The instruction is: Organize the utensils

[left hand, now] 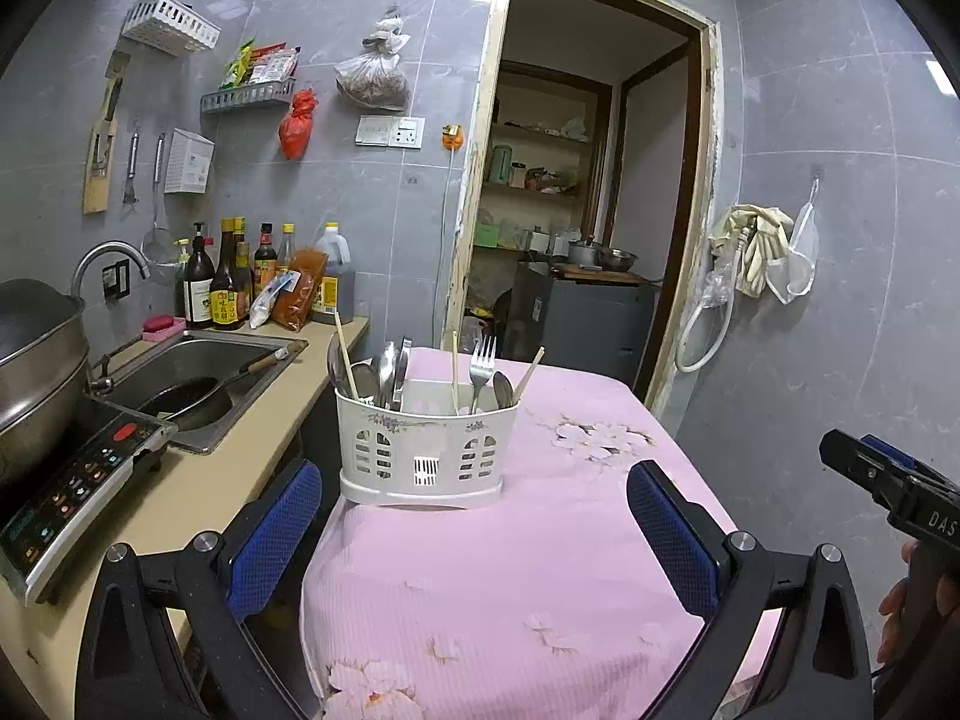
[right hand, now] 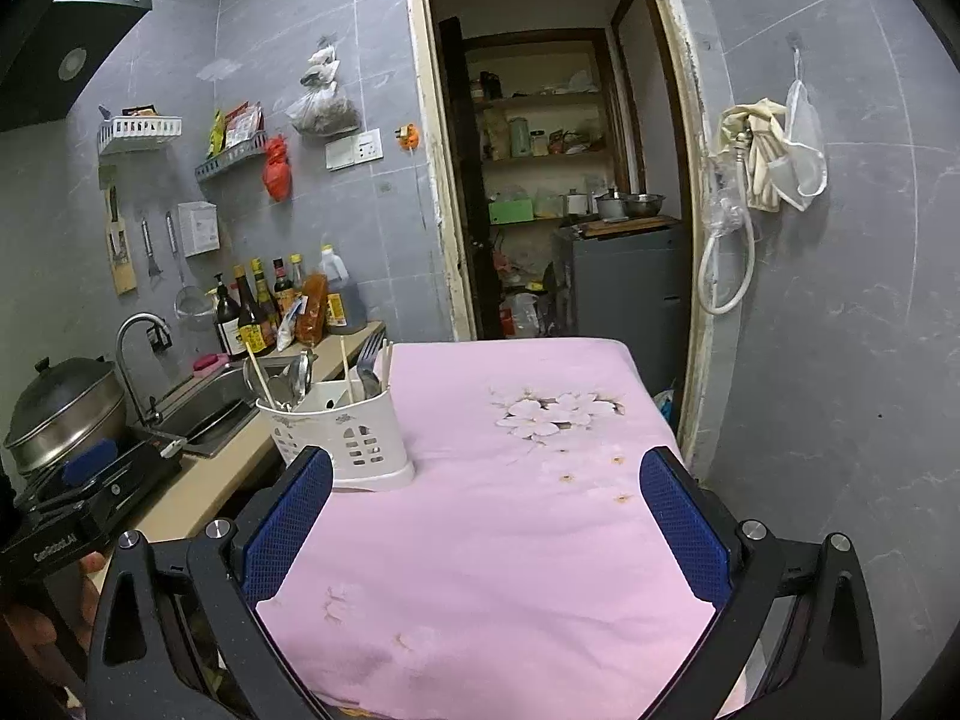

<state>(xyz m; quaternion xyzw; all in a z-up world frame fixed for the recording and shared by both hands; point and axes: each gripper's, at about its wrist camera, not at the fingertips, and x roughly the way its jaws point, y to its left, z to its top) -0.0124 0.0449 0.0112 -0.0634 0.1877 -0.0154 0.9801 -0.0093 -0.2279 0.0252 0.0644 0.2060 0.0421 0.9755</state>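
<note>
While both views show pretty much the same setup, the left wrist view is the clearer one: the white utensil caddy (left hand: 423,450) sits just above centre frame on the pink floral cloth (left hand: 510,570), with spoons (left hand: 384,369) packed in its left compartment and a fork (left hand: 481,360) plus chopsticks (left hand: 455,369) standing in the right one. The left gripper (left hand: 474,534) frames the bottom of the shot, jaws spread wide, nothing between them, and the caddy is a bit beyond the tips. The right gripper's body pokes in at the right edge. Over in the right wrist view, the caddy (right hand: 345,438) lands left of centre, just beside the left blue pad, and the right gripper (right hand: 486,534) is also wide open and empty over bare cloth. No loose utensils on the cloth that I can spot, so my guess is the sorting is basically done, or between picks. If anything's left, the next move needs lining a gripper up on one handle sticking out of the caddy without nudging the others.
</note>
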